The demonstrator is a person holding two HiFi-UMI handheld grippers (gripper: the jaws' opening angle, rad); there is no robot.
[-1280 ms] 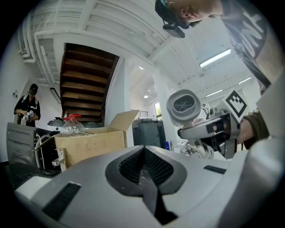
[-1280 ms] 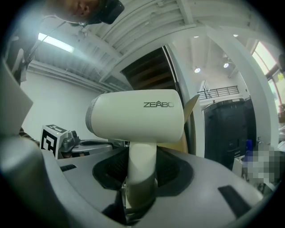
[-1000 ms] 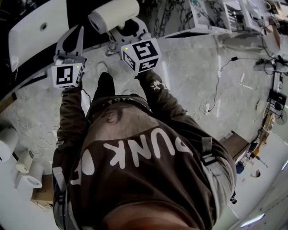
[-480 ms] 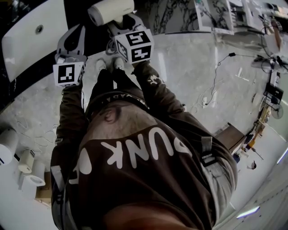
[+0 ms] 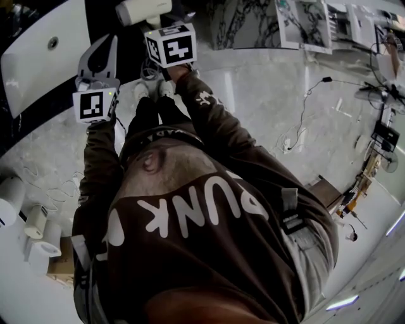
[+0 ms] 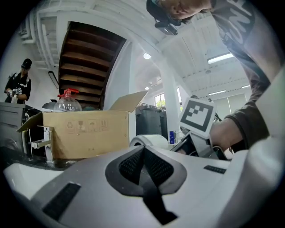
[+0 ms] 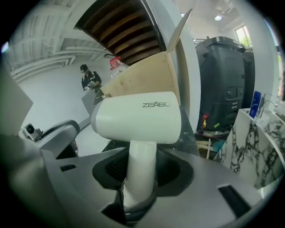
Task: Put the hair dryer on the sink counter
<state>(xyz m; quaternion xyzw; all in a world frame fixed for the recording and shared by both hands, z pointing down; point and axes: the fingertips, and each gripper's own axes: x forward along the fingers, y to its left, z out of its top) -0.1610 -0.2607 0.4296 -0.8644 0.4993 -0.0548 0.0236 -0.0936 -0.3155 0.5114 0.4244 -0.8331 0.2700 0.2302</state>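
Observation:
The white hair dryer (image 7: 138, 118) stands upright between my right gripper's (image 7: 138, 180) jaws, which are shut on its handle. In the head view the dryer (image 5: 143, 9) shows at the top edge, just beyond the right gripper's marker cube (image 5: 171, 44). To its left lies the white sink basin (image 5: 38, 60) set in a dark counter. My left gripper (image 5: 101, 54) hovers beside the basin's near edge, left of the dryer. Its pads (image 6: 143, 164) meet with nothing between them. From the left gripper view the dryer's barrel (image 6: 151, 140) and the right cube (image 6: 197, 116) sit to the right.
A cardboard box (image 6: 84, 133), a spray bottle (image 6: 67, 101) and a faucet (image 6: 42, 144) stand on the counter ahead. A dark bin (image 7: 222, 89) and a marble panel (image 7: 260, 147) are to the right. Paper rolls (image 5: 38, 253) sit on the floor at left. A person (image 6: 18, 84) stands far off.
My right gripper has carried the hair dryer away from the body and leftward, toward the counter. The left gripper has stayed nearly where it was.

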